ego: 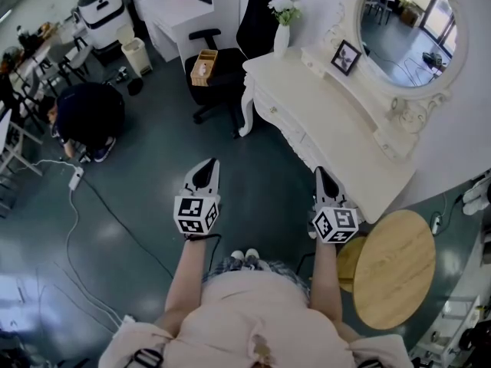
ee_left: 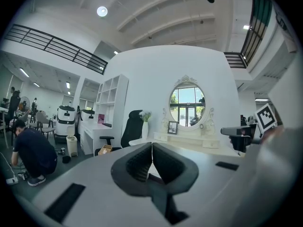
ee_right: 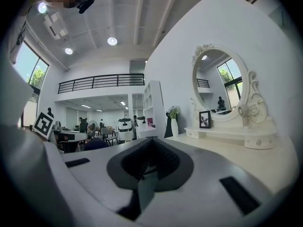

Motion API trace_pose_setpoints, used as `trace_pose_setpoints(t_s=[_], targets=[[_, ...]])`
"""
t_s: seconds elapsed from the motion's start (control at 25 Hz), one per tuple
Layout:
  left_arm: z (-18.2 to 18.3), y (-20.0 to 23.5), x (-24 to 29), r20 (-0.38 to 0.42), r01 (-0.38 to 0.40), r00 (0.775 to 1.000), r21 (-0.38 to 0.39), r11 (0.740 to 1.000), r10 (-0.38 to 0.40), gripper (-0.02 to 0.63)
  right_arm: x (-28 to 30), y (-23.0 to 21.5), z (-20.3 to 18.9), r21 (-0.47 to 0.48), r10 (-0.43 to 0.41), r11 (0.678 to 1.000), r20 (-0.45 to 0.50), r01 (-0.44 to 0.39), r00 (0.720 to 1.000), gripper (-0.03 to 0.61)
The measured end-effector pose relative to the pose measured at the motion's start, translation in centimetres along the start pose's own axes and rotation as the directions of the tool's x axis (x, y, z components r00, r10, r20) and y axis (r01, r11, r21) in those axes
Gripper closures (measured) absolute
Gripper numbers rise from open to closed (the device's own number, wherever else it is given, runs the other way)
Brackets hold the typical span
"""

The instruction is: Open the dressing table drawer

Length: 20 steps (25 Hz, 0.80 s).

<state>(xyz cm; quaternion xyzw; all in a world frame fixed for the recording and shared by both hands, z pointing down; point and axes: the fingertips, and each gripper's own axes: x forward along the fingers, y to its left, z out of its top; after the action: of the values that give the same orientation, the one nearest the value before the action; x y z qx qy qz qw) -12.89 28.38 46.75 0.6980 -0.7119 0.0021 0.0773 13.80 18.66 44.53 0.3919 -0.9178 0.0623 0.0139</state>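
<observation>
The person stands facing a white counter (ego: 337, 129) set against the wall, holding 2 tongs out ahead at about the same height. The left tongs (ego: 209, 163) are clenched: in the left gripper view their 2 dark pads meet along 1 thin line (ee_left: 152, 148) with nothing between them. The right tongs (ego: 319, 172) look clenched too, the pads drawn together to a point in the right gripper view (ee_right: 150, 144), also empty.

The drawer (ego: 278, 116) sits in the counter's front face, below the top, and looks closed, its front flush with the panels beside it. Neither pair of tongs touches it. From the head view the right tongs point at the front edge and stop near it, while the left tongs hang well apart from it over the dark floor (ego: 153, 167).

On the counter stand a vase of white flowers (ego: 281, 35) at the far corner and a small picture frame (ego: 345, 57) in front of the oval mirror (ego: 406, 29). A round wooden stool (ego: 391, 267) stands just beside the counter's near end. A black office chair (ego: 230, 60) stands past the far end, and a person (ego: 88, 113) crouches on the floor at the left.
</observation>
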Motion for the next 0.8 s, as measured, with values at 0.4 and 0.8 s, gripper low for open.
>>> trace_pose_setpoints(t_s=[0.4,0.8], targets=[[0.1,-1.4,0.2,-0.007,0.079,0.997,-0.004,0.997,-0.079,0.584,-0.2,-0.1,-0.2,0.02,-0.007,1.0,-0.003,0.007,1.0,0.563],[0.7,-2.7,0.4,0.03,0.185,0.982,-0.028,0.982,-0.184,0.357,-0.5,-0.5,-0.2,0.033,-0.022,0.999,0.004,0.022,1.0,0.563]])
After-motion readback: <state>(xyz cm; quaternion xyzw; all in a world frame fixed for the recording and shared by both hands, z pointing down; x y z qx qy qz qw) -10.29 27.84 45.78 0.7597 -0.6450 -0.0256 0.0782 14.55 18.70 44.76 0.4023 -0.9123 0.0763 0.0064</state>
